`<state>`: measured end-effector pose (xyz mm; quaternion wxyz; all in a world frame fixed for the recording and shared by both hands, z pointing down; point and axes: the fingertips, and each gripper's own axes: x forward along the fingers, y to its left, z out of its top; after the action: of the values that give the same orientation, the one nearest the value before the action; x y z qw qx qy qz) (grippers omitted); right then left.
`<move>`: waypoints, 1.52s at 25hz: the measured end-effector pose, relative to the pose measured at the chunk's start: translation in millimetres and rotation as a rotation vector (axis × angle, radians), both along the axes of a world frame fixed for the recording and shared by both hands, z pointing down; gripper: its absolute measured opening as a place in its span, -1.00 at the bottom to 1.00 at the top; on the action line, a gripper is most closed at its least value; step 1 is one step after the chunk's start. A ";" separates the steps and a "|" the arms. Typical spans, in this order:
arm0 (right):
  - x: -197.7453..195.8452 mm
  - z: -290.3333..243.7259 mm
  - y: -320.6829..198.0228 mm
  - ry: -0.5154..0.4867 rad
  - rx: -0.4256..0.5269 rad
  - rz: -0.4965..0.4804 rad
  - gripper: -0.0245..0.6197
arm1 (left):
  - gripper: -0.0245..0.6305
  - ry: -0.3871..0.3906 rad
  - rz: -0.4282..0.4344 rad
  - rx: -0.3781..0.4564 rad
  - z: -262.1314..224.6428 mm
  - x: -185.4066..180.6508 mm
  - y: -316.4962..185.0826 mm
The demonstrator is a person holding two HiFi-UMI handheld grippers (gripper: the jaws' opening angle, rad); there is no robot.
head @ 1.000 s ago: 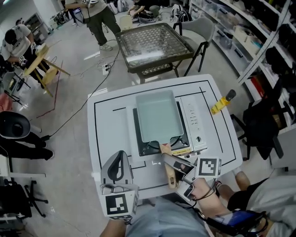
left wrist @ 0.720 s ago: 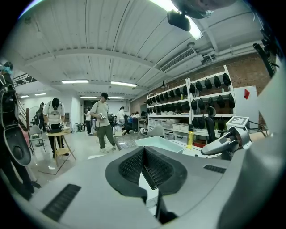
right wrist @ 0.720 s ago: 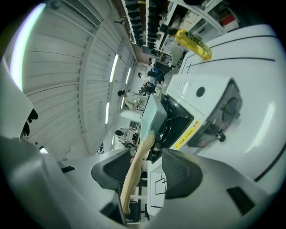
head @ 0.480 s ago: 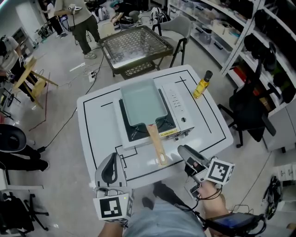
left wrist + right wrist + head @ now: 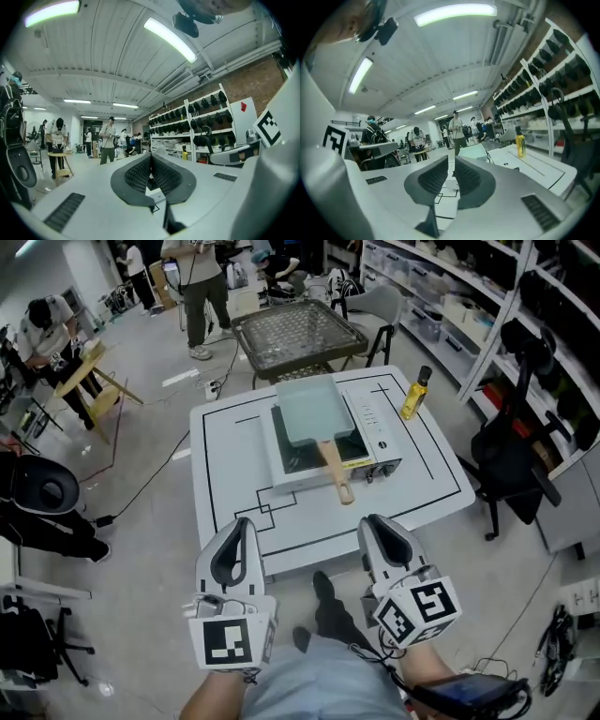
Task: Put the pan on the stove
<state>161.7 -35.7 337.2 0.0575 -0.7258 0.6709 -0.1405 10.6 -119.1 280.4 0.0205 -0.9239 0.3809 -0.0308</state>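
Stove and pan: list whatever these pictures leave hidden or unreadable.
- Burner of the stove: head view, covered by the pan.
- Stove's control markings: head view, too small to read.
- Label of the oil bottle: head view and right gripper view, too small in both.

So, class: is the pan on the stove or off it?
On it. The pale rectangular pan rests over the burner of the stove, and its wooden handle sticks out past the stove's front.
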 end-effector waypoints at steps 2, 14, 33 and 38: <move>-16.9 -7.5 7.4 0.086 0.009 0.010 -0.72 | -0.87 0.006 -0.007 0.006 -5.3 -13.8 11.0; -65.0 -25.3 21.4 0.241 0.039 0.002 -0.77 | -0.87 0.030 -0.014 0.038 -20.9 -44.6 34.1; -78.3 -32.2 21.3 0.276 0.057 -0.012 -0.78 | -0.87 0.024 -0.035 0.032 -24.8 -56.3 33.9; -78.7 -32.8 20.2 0.275 0.059 -0.016 -0.78 | -0.87 0.022 -0.040 0.029 -24.2 -57.0 33.3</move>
<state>83.0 -15.5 304.4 -0.0147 -0.7310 0.6820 -0.0202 -46.4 -85.8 256.2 0.0293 -0.9160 0.3999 -0.0156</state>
